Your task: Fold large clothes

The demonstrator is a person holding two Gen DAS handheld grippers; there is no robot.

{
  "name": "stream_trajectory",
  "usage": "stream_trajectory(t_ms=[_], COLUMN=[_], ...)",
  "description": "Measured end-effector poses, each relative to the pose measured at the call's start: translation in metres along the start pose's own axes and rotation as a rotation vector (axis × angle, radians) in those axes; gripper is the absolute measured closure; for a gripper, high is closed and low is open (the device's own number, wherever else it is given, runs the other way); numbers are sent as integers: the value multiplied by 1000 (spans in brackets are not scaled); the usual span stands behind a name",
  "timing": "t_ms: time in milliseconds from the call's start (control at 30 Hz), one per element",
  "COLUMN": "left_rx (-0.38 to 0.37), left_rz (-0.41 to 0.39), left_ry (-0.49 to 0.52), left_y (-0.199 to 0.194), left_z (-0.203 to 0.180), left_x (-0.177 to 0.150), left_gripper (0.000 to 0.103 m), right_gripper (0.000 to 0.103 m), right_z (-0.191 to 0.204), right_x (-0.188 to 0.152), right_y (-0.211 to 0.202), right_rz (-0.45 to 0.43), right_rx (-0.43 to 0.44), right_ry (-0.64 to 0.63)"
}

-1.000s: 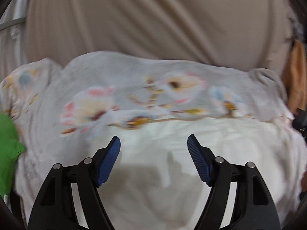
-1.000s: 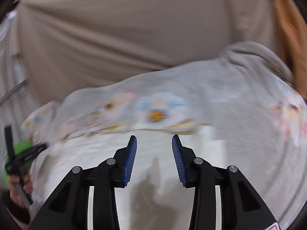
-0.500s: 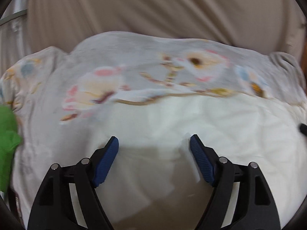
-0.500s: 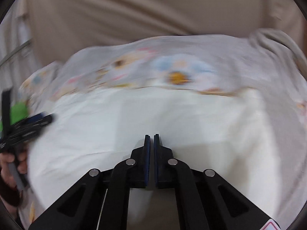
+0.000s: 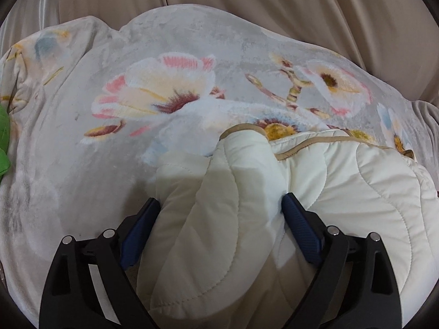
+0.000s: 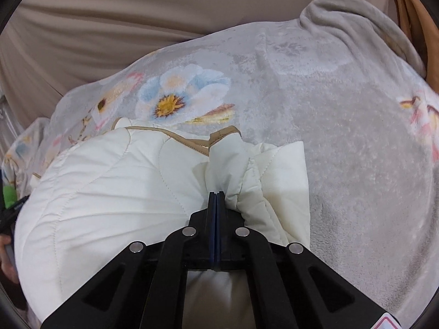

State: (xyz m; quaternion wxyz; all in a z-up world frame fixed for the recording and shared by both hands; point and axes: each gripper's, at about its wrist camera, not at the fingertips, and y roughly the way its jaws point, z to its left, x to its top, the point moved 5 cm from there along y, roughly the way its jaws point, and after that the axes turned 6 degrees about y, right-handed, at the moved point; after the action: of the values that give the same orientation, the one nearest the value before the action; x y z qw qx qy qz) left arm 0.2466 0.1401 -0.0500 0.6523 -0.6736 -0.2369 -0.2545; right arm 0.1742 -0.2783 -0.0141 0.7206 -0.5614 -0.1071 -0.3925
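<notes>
A cream quilted jacket with tan piping (image 5: 343,186) lies bunched on a grey plush blanket printed with large flowers (image 5: 82,164), which covers the whole surface in front of beige curtains (image 5: 274,5).

The left gripper (image 5: 221,209) has its black arms spread wide and its jaws are opening. A thick padded fold of the jacket sits between its blue pads (image 5: 299,230), filling the gap; the right-hand pad touches the cloth, but the fold does not look squeezed.

The right gripper (image 6: 216,194) is closed tight, its jaws pressed together on a gathered pinch of the jacket (image 6: 109,192) near the tan-edged collar; the fabric puckers into fine pleats at the tips. Most of the jacket spreads away to that gripper's left.

A scrap of bright green cloth (image 5: 4,142) peeks in at the blanket's left edge.
</notes>
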Motion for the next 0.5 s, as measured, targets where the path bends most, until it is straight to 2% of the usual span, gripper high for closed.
stream_trajectory(t_ms=[133,233,300,400,500], left_rx=[12,19,-10,-93,-167], left_rz=[1,-31,-61,-74,-44], left_ry=[1,6,-9,-61,-126], left_y=[-1,-20,-43,-86,-114], left_z=[0,1,5,15,29], left_x=[1,1,-1,-15,-38], left_gripper=[13,16,16,15,15], right_gripper=[103,103,93,93,93], right_z=[1,5,20,78,147], right_x=[1,5,9,4,-7], right_y=[-1,-8,-28,-56,-60], right_rz=[-10,-27,-73,-75,-39], right_rx=[-17,-52,-115,6,76], right_ry=[-13,-18,-39,-97,-232])
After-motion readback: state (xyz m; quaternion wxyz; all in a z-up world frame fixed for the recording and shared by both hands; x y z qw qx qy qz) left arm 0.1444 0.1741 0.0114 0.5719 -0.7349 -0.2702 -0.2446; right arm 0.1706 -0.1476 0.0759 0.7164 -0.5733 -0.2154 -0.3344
